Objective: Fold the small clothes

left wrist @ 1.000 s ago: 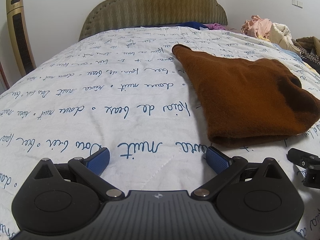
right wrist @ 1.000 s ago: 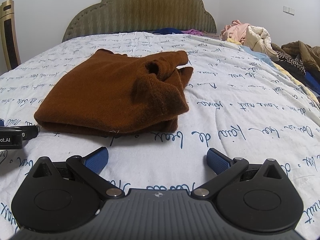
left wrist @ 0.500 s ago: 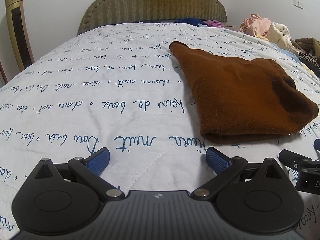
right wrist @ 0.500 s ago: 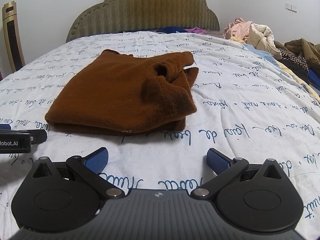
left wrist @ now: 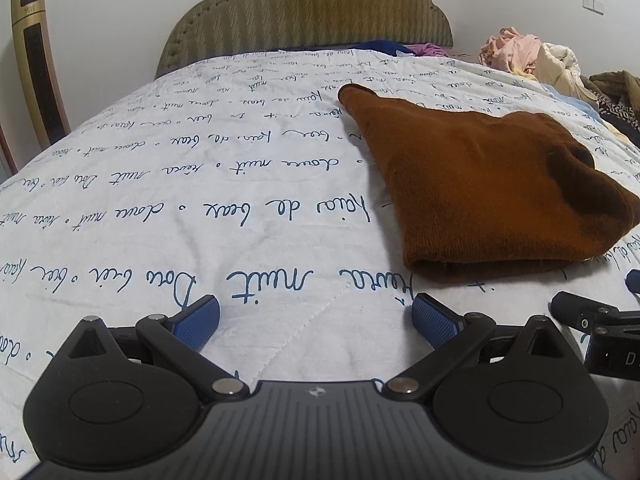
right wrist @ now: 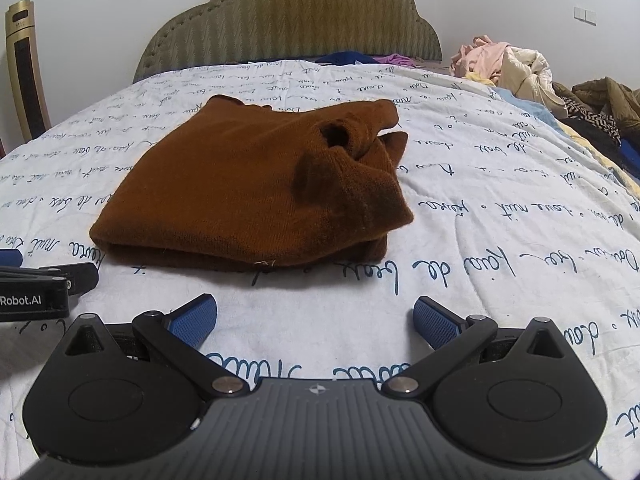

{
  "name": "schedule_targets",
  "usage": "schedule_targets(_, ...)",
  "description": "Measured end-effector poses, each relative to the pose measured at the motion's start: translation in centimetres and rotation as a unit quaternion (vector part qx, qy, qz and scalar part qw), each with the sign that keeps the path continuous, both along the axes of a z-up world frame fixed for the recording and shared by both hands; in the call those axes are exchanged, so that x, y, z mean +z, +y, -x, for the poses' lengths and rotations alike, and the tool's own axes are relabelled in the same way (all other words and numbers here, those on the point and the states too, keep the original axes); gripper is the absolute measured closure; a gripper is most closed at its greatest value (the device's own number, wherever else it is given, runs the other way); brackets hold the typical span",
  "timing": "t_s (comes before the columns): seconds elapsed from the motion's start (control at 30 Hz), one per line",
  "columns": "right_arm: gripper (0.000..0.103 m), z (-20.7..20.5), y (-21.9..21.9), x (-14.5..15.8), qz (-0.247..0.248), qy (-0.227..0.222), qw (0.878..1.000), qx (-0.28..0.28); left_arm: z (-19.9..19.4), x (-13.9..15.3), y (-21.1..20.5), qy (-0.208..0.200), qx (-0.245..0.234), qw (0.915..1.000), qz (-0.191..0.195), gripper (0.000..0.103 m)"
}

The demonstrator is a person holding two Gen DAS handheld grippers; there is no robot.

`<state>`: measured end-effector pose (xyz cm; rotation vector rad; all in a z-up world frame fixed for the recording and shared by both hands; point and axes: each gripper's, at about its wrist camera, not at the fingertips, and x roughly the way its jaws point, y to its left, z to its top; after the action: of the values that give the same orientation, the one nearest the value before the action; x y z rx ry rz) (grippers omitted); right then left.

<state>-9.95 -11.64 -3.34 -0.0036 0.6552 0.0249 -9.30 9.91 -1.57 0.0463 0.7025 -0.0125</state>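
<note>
A brown knitted garment [right wrist: 256, 196] lies folded into a thick rectangle on the white bedspread, its collar hole facing up; the left wrist view has the garment [left wrist: 480, 184] to the right and ahead. My left gripper [left wrist: 316, 322] is open over bare sheet, short and left of the fold's near edge. My right gripper [right wrist: 316, 320] is open too, hovering just in front of the garment's near edge without touching it. Nothing sits between either pair of blue pads. Part of the right gripper [left wrist: 592, 320] shows at the left view's right edge.
The white bedspread [right wrist: 500, 216] with blue script covers the bed. A padded headboard [right wrist: 292, 20] stands at the far end. A heap of loose clothes [right wrist: 516, 68] lies at the right side. A gold tower appliance [left wrist: 38, 68] stands left of the bed.
Both grippers have drawn back a little and risen from the garment, which now appears slightly farther away. The garment has not moved, and both stay open.
</note>
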Motion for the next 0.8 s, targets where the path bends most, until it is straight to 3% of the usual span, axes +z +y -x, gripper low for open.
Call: schedule_targets(0.8, 0.0, 0.18, -0.01, 0.45, -0.013, -0.008, 1.0, 0.006, 0.05, -0.1, 0.03, -0.002, 0.0, 1.0, -0.001, 0.0)
